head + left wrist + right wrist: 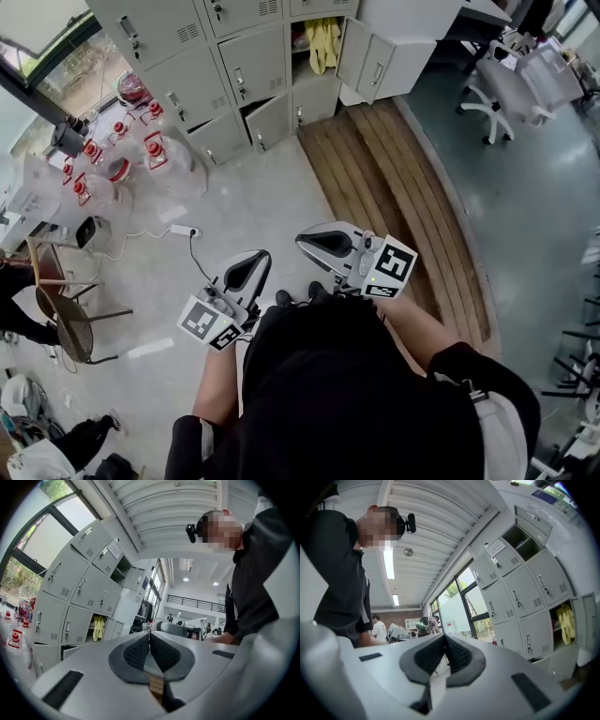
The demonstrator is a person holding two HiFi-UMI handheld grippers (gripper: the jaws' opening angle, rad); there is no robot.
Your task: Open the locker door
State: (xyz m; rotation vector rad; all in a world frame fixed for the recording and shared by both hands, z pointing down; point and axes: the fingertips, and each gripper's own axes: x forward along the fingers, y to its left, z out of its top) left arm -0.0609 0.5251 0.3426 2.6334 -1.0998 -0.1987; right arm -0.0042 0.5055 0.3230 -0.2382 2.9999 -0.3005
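**Locker door (354,49) hangs open at 12 o'clock; both tongs closed on nothing**

The grey locker bank (187,56) fills the top of the head view, from 11 to 12 o'clock, well apart from the person. One compartment is open, with a yellow cloth (323,42) hanging inside beside its swung-out door. A lower door (269,122) is ajar. Wooden planks (394,187) run from the lockers' foot toward 4 o'clock. A white office chair (506,89) stands at 2 o'clock. Near the centre, the left tongs (261,259) and right tongs (307,242) are side by side. Each has its jaws pressed together with nothing between them. A power strip (183,230) lies on the floor at 9 o'clock.
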